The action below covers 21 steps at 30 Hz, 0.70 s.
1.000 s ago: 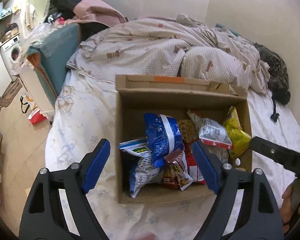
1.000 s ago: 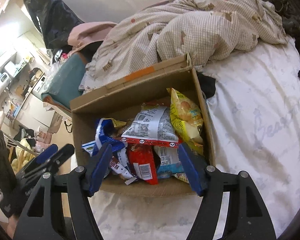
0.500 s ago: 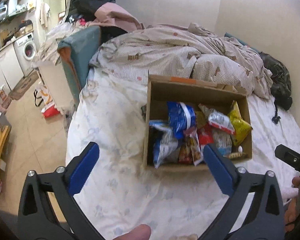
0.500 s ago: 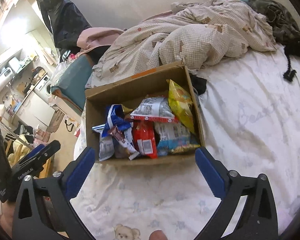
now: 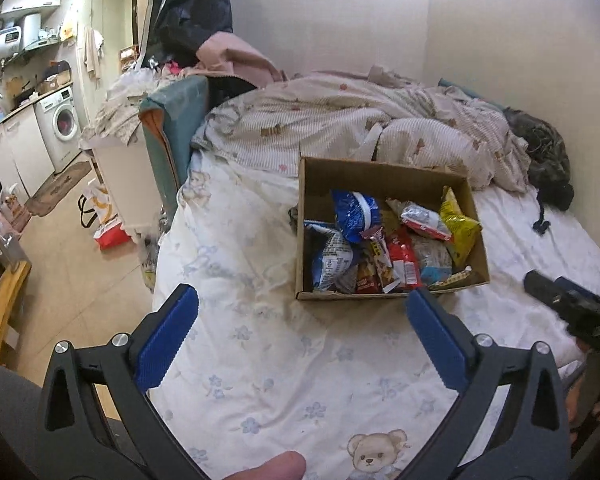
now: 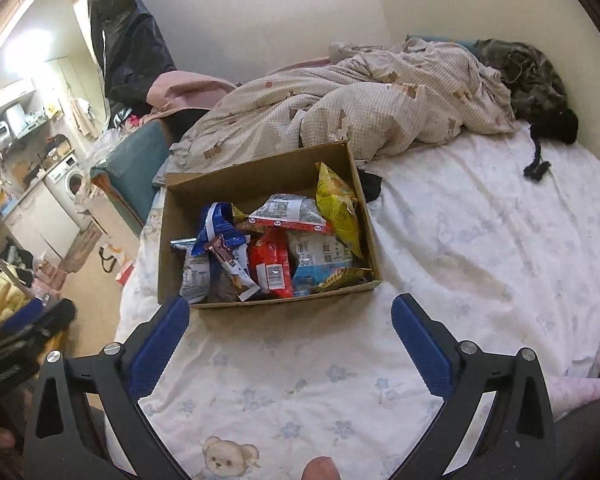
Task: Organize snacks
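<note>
The jaws of the left gripper [image 5: 302, 322] and of the right gripper [image 6: 290, 326] are being held spread to their widest after just having been opening, and nothing is being gripped between the ribbed blue pads [image 5: 166, 338]. Both are being kept over bare sheet at the bottom of their frames, apart from the cardboard box [image 5: 384, 176], which is sitting at the centre right of the left view and at the centre of the right view, on the white floral bed sheet [image 5: 260, 240]. Behind the box, a rumpled checked quilt [image 6: 340, 108] is lying across the upper frame, with a dark knitted garment [image 6: 540, 80] at the upper right. The open-topped box is being filled by crinkled foil snack packets: a blue bag [image 5: 356, 216], a red packet [image 6: 270, 264] and a yellow bag [image 6: 338, 208] leaning on its right wall.
</note>
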{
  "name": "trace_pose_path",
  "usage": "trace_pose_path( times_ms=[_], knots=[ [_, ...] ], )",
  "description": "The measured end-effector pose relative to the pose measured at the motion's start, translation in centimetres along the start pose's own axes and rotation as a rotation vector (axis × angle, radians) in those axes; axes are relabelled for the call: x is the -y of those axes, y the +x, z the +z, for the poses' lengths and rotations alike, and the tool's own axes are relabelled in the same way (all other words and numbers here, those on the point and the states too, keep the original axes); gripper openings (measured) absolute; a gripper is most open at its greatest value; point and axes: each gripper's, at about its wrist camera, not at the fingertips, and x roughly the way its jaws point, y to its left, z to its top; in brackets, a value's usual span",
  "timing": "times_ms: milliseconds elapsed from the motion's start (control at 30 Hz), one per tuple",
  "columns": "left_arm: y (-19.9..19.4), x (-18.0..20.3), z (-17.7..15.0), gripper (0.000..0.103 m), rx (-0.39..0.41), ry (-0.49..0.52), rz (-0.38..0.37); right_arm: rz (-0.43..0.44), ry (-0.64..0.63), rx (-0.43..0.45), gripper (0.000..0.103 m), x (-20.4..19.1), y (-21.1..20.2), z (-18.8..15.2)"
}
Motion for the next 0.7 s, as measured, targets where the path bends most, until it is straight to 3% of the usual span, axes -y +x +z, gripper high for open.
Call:
trace_pose_path(
  times_ms=[200, 367, 700],
  knots=[
    [-0.6, 0.4, 0.2, 0.103, 0.067, 0.01, 0.002, -0.056, -0.078, 0.073, 0.103, -1.6, -0.4, -0.4],
    [-0.4, 0.0, 0.0, 0.103, 0.061, -0.01, -0.009, -0.084, -0.132, 0.147, 0.103, -2.5, -1.5, -0.4],
    [-0.2, 0.6, -0.3, 0.103, 0.064, 0.016, -0.005, -0.086, -0.11, 0.148, 0.103, -2.1, -1.5, -0.2]
  ],
)
